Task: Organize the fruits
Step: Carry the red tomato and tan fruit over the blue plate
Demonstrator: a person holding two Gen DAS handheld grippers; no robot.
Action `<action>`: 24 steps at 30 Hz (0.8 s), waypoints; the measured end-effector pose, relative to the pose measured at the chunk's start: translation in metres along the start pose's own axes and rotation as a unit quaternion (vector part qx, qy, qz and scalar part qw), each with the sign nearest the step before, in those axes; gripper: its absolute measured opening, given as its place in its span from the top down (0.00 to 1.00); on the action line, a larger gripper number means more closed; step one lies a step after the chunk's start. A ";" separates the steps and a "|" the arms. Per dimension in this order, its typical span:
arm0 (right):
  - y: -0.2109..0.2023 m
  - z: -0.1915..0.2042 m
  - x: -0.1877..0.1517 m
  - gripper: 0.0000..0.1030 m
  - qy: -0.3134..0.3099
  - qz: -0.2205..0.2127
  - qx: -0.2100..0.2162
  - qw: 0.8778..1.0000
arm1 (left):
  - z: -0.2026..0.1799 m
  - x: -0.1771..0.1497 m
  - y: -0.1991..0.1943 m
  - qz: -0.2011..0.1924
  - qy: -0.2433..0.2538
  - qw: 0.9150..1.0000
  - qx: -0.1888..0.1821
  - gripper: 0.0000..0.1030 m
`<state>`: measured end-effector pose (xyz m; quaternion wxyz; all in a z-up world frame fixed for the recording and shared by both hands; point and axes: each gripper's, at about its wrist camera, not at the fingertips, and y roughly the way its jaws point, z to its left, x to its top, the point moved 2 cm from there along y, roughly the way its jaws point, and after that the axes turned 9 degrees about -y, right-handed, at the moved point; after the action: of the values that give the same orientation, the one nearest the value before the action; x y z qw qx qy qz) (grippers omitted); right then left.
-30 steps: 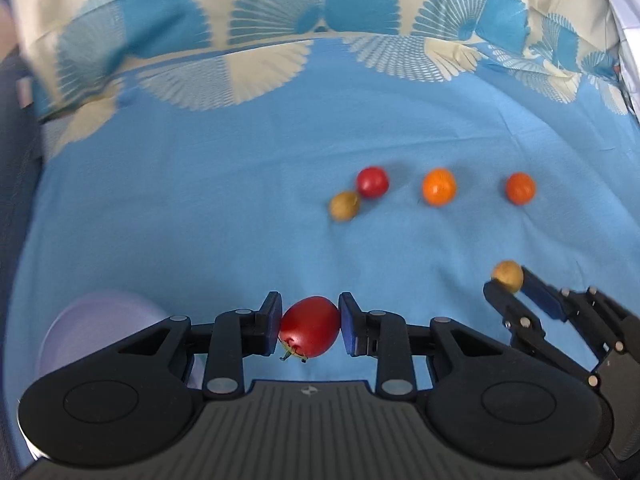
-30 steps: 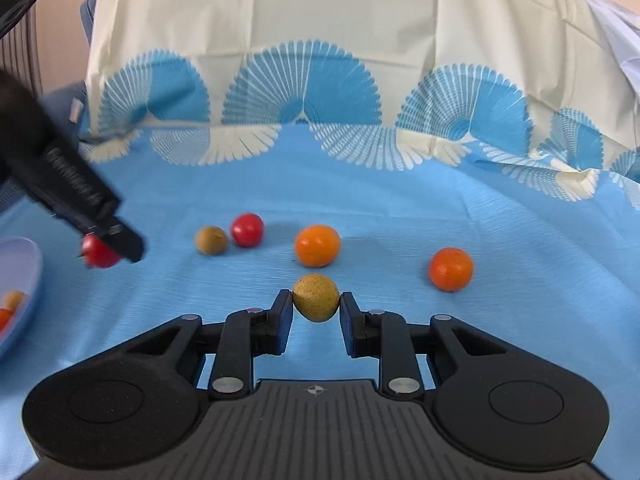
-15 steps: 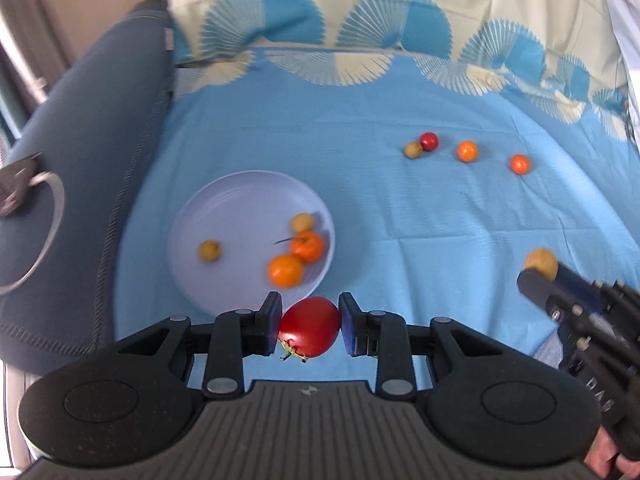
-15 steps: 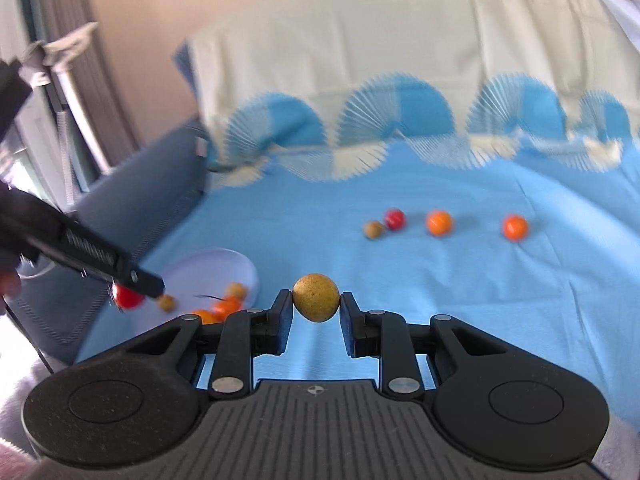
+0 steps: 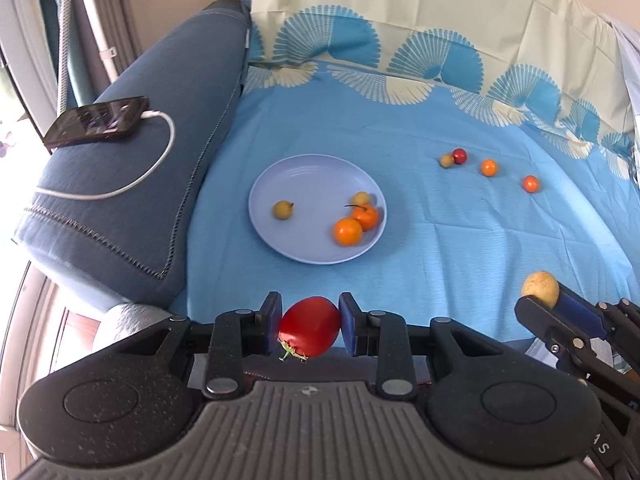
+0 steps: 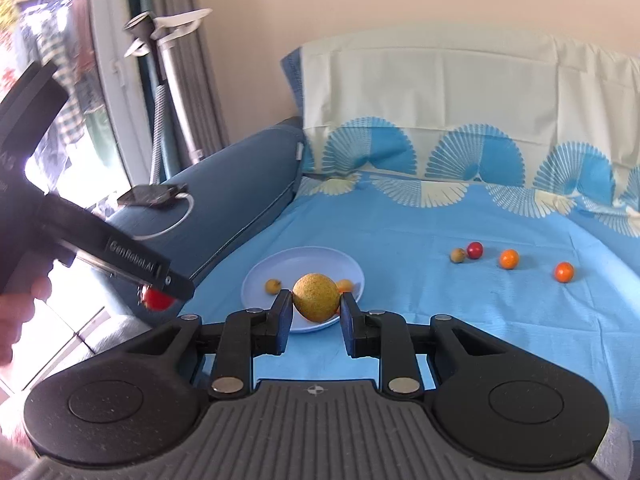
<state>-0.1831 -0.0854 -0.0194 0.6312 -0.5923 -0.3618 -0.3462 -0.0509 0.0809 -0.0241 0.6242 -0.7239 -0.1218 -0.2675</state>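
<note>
My left gripper point(image 5: 309, 330) is shut on a red tomato point(image 5: 309, 327), held near the sofa's front edge, short of the lilac plate point(image 5: 304, 176). My right gripper point(image 6: 315, 312) is shut on a yellow-brown round fruit point(image 6: 316, 297); it also shows in the left wrist view point(image 5: 540, 283) at right. The plate point(image 6: 304, 258) holds two oranges point(image 5: 348, 231) and two small yellow fruits point(image 5: 282, 210). Loose on the blue cloth at far right lie a small brown fruit point(image 5: 446, 160), a red fruit point(image 5: 459, 155) and two oranges point(image 5: 488, 167) point(image 5: 531, 183).
A blue sofa armrest point(image 5: 132, 184) stands to the left with a phone point(image 5: 96, 121) and white cable point(image 5: 160, 160) on it. The cloth-covered backrest point(image 5: 440, 32) rises behind. A window and poles point(image 6: 168, 92) are at far left.
Both grippers have pulled back and left from the loose fruits with their fruit still held. The plate and armrest have come into view.
</note>
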 end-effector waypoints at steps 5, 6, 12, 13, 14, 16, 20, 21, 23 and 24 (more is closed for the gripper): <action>-0.007 0.011 0.003 0.74 -0.015 -0.007 -0.006 1.000 | 0.007 -0.003 -0.006 -0.008 -0.008 1.000 -0.004 0.67; -0.007 0.012 0.004 0.74 -0.017 -0.008 -0.007 1.000 | 0.008 -0.003 -0.007 -0.010 -0.010 1.000 -0.004 0.67; -0.008 0.013 0.004 0.74 -0.023 -0.006 -0.011 1.000 | 0.009 -0.002 -0.008 -0.013 -0.013 1.000 -0.007 0.67; -0.008 0.014 0.003 0.74 -0.022 -0.005 -0.011 1.000 | 0.008 -0.002 -0.007 -0.013 -0.013 1.000 -0.007 0.67; -0.007 0.013 0.003 0.74 -0.022 -0.005 -0.012 1.000 | 0.008 -0.002 -0.007 -0.012 -0.013 1.000 -0.008 0.67; -0.006 0.013 0.003 0.74 -0.020 -0.002 -0.012 1.000 | 0.008 -0.001 -0.005 -0.011 -0.013 1.000 -0.008 0.67; -0.002 0.012 0.004 0.74 -0.017 0.003 -0.012 1.000 | 0.008 0.001 -0.002 -0.009 -0.013 1.000 -0.008 0.67; -0.002 0.012 0.004 0.74 -0.016 0.004 -0.012 1.000 | 0.008 0.001 -0.001 -0.008 -0.014 1.000 -0.008 0.67; 0.001 0.013 0.003 0.74 -0.015 0.007 -0.012 1.000 | 0.009 0.002 0.001 -0.008 -0.015 1.000 -0.007 0.67; 0.001 0.013 0.003 0.74 -0.015 0.008 -0.012 1.000 | 0.008 0.003 0.001 -0.008 -0.015 1.000 -0.007 0.67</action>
<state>-0.1811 -0.0724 -0.0173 0.6211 -0.6081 -0.3623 -0.3364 -0.0460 0.0883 -0.0244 0.6152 -0.7311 -0.1351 -0.2623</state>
